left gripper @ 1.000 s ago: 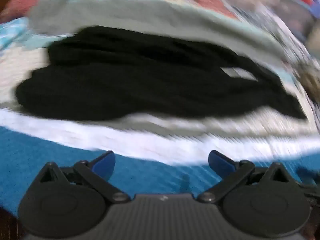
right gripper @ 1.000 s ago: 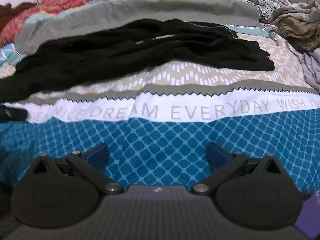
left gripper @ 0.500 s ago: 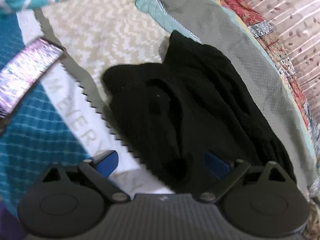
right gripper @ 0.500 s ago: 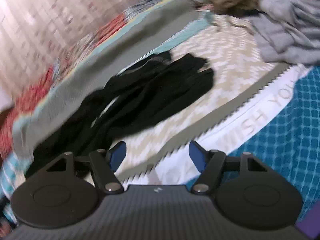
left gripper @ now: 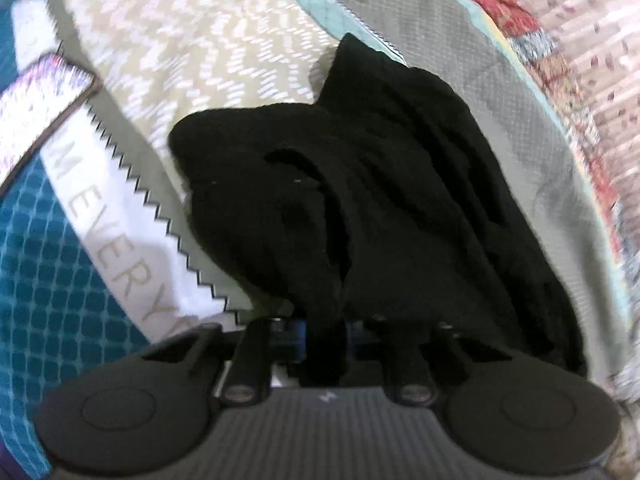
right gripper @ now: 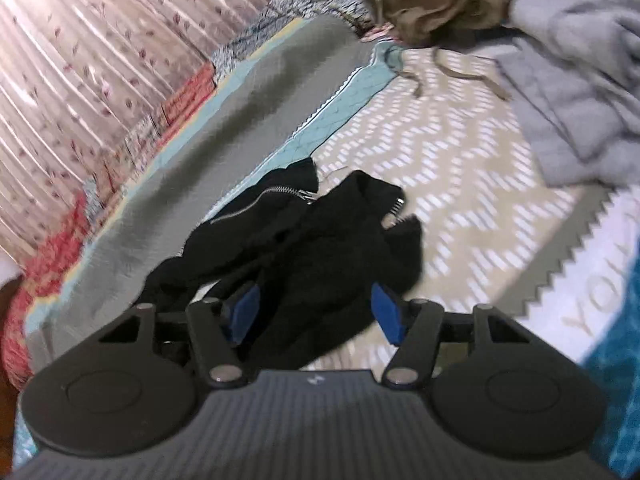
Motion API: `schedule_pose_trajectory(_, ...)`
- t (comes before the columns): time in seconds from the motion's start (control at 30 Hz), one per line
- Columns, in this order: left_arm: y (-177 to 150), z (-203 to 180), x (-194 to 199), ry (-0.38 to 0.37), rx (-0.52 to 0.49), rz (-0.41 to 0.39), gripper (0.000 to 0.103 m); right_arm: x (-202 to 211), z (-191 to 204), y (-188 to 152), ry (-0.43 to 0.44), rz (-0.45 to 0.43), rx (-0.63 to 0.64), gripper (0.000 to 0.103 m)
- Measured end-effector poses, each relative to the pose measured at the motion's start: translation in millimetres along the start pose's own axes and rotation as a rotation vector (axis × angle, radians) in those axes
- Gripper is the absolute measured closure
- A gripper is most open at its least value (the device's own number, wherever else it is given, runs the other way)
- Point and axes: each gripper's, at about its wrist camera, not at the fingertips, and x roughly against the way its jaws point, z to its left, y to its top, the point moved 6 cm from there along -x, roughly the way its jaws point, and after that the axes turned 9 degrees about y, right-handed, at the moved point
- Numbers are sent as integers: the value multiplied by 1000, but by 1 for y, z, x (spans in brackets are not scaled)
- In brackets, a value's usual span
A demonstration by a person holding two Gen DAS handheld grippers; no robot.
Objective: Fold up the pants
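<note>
The black pants (left gripper: pixel 360 184) lie crumpled on the patterned bedspread (left gripper: pixel 208 40). My left gripper (left gripper: pixel 324 328) is shut on a fold of the black pants at one end; the cloth bunches between its blue pads. In the right wrist view the other end of the pants (right gripper: pixel 320 240) shows, with silver zippers (right gripper: pixel 276 192) on it. My right gripper (right gripper: pixel 316 308) is open, its blue pads (right gripper: pixel 386 312) on either side of the cloth there, not closed on it.
A pile of grey and brown clothes (right gripper: pixel 560 60) lies at the far right of the bed. A shiny flat object (left gripper: pixel 36 108) lies on the bedspread to the left. A pink curtain (right gripper: pixel 80 48) hangs behind the bed.
Both grippers moved from the front of the bed to opposite ends of the pants. The left one has shut on the cloth. The right one has reached the zipper end, still open.
</note>
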Motion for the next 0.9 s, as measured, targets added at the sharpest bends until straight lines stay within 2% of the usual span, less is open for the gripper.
schedule_pose_trajectory(0.1, 1, 15, 20, -48, 47, 7, 92, -13, -1, 24, -81, -44, 23, 39)
schedule_pose_trajectory(0.17, 1, 21, 34, -77, 58, 6, 92, -14, -1, 38, -210, -98, 123, 38)
schedule_pose_trajectory(0.2, 0, 23, 40, -89, 56, 4, 92, -13, -3, 42, -246, -105, 144, 37)
schedule_pose_trajectory(0.3, -4, 24, 57, -105, 44, 3, 92, -3, -19, 43, -208, -100, 79, 38)
schedule_pose_trajectory(0.37, -6, 24, 64, -116, 44, 6, 92, 7, -27, 35, -224, -107, 49, 38)
schedule_pose_trajectory(0.47, -10, 20, 73, -132, 51, 8, 92, 21, -31, 8, -228, -106, -12, 37)
schedule_pose_trajectory(0.57, -10, 19, 81, -145, 41, 3, 92, 29, -28, -18, -192, -94, -88, 37)
schedule_pose_trajectory(0.73, -12, 27, 98, -172, 57, -24, 92, -9, -19, -5, -215, -32, -34, 32)
schedule_pose_trajectory(0.77, -13, 30, 100, -172, 66, -23, 92, -16, -17, -1, -237, -27, 2, 40)
schedule_pose_trajectory(0.8, -14, 29, 102, -169, 74, -21, 92, -21, -15, 3, -272, -24, 55, 74)
schedule_pose_trajectory(0.83, -16, 30, 103, -167, 78, -19, 92, -21, -12, 8, -299, -23, 87, 77)
schedule_pose_trajectory(0.87, -18, 31, 105, -163, 77, -18, 92, -14, -9, 16, -278, -50, 81, 87)
schedule_pose_trajectory(0.9, -16, 31, 105, -161, 70, -15, 92, -2, -8, 24, -249, -87, 72, 89)
